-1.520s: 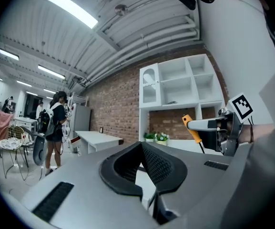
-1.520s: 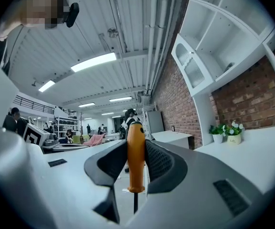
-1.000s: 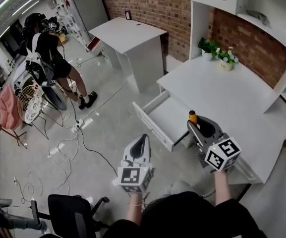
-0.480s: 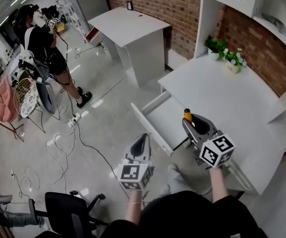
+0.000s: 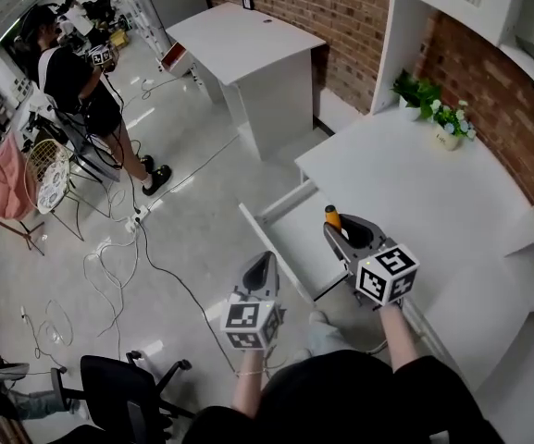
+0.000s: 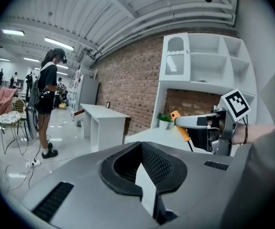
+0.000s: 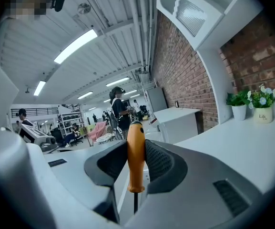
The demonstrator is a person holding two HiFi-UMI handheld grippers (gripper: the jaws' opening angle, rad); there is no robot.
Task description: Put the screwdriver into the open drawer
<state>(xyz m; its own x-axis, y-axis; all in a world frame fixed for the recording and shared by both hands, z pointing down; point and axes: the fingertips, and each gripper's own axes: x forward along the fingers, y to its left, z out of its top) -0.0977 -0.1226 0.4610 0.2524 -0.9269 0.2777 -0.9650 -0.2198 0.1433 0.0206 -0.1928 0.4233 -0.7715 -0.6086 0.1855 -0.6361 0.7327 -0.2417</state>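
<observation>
My right gripper (image 5: 334,228) is shut on a screwdriver (image 5: 332,217). Its orange handle (image 7: 136,155) stands upright between the jaws, with the thin dark shaft pointing down. The gripper hangs over the right part of the open white drawer (image 5: 296,244), which is pulled out from the desk (image 5: 405,183). My left gripper (image 5: 261,261) is lower and to the left, over the floor in front of the drawer's front panel. Its jaws meet at the tips (image 6: 140,146) with nothing held. The left gripper view shows the right gripper (image 6: 197,123) and the screwdriver (image 6: 180,124) off to the right.
Two small potted plants (image 5: 420,92) stand at the back of the desk under white wall shelves. A separate white table (image 5: 248,44) is farther off. A person (image 5: 74,80) stands at the left beside racks, cables (image 5: 109,266) lie on the floor, and a black office chair (image 5: 123,387) is behind me.
Both grippers have moved down and toward the drawer. The screwdriver, which was above the desk's edge, now hangs over the drawer. The grip has not changed.
</observation>
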